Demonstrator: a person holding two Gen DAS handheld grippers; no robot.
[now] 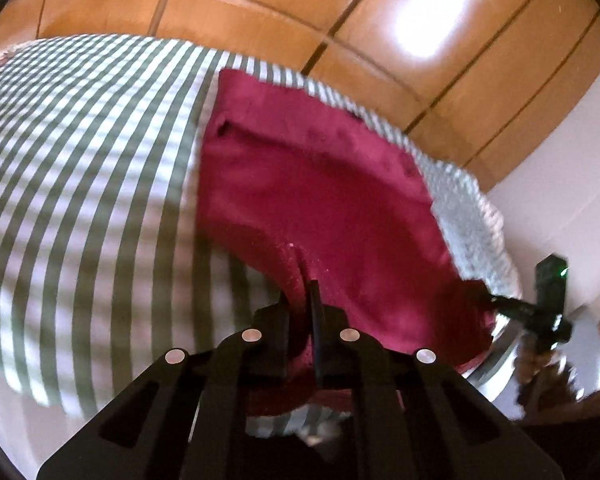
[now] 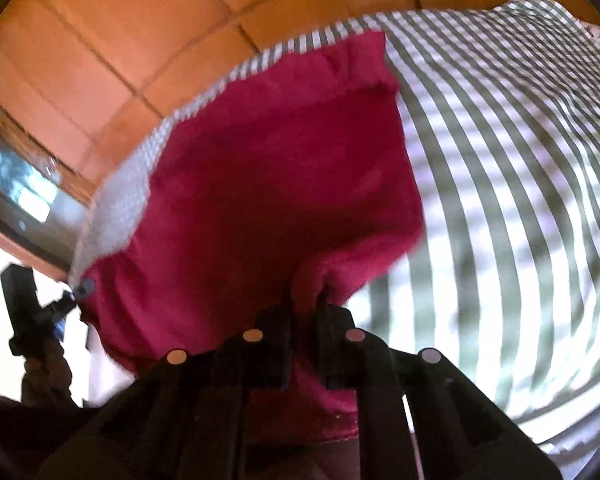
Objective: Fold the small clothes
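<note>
I pinch the red cloth's (image 1: 312,184) near edge with both claws, left (image 1: 300,300) and right (image 2: 304,300), striped bedcover (image 1: 80,168) bare alongside.

Striped bedcover (image 1: 80,184) bare beside red cloth (image 1: 312,184), wooden wardrobe (image 1: 260,8) close behind

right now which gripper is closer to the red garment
Neither, it's a tie. The left gripper is shut on the near edge of the red garment. The right gripper is shut on the same edge, further to the right.
</note>
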